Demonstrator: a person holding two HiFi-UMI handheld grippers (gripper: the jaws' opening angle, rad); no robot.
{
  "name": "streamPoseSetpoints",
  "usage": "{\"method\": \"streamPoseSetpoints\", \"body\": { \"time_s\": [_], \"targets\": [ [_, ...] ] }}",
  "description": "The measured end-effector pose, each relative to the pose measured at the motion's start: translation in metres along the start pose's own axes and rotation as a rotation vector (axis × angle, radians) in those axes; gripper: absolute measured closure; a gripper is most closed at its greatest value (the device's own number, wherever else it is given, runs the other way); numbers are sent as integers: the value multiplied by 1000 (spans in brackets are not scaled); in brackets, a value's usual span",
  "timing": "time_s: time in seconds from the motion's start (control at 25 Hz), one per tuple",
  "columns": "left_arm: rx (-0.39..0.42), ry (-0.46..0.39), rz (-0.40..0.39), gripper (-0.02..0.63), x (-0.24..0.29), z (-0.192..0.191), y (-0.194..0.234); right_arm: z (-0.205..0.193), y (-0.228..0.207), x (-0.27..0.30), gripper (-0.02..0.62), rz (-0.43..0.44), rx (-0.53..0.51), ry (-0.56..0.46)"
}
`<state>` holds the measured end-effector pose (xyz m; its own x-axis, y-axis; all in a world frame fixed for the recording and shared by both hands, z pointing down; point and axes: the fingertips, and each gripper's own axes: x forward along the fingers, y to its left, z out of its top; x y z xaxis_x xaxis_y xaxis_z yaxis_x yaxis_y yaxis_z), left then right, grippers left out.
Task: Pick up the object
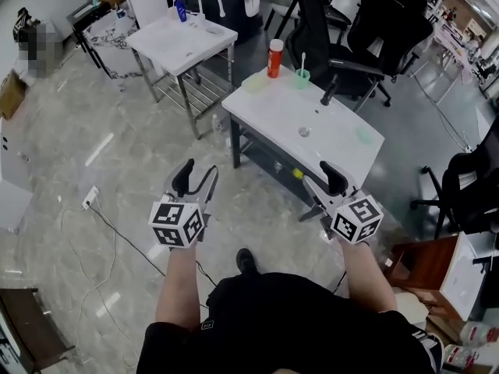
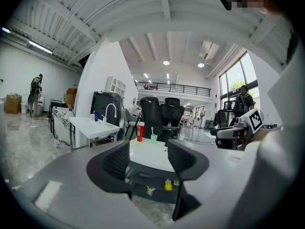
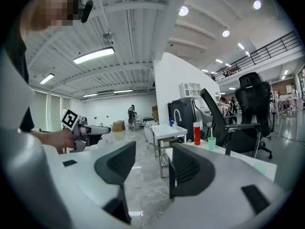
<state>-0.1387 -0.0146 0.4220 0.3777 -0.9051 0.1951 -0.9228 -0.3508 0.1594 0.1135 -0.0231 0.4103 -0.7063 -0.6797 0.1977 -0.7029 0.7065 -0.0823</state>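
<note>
While I am standing short of the desk [image 1: 273,109], nothing is being gripped.
The left hand-held gripper [image 1: 196,179] and the right hand-held gripper [image 1: 321,185] are hanging open and empty above the floor [image 1: 117,170] — the red bottle [image 1: 274,58] and green cup [image 1: 302,77] are standing at the desk's far edge, well apart from both.

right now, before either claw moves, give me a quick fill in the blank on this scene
1. The bottle on the near white table has a ___ body.
2. The cup beside it is ___.
3. The left claw and the right claw both stand ___, holding nothing.
Missing words: red; green; open.
</note>
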Motion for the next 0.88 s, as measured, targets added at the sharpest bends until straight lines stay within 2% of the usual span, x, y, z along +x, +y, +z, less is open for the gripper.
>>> {"method": "streamPoseSetpoints", "body": {
  "time_s": [0.24, 0.52, 0.88],
  "targets": [
    [15, -21, 0, 367, 11, 20, 36, 22, -1, 33, 385, -9, -23, -24],
    [21, -33, 2, 367, 20, 34, 53, 38, -11, 55, 385, -6, -34, -39],
    [47, 6, 12, 367, 56, 39, 71, 38, -36, 109, 385, 51, -5, -68]
  ]
}}
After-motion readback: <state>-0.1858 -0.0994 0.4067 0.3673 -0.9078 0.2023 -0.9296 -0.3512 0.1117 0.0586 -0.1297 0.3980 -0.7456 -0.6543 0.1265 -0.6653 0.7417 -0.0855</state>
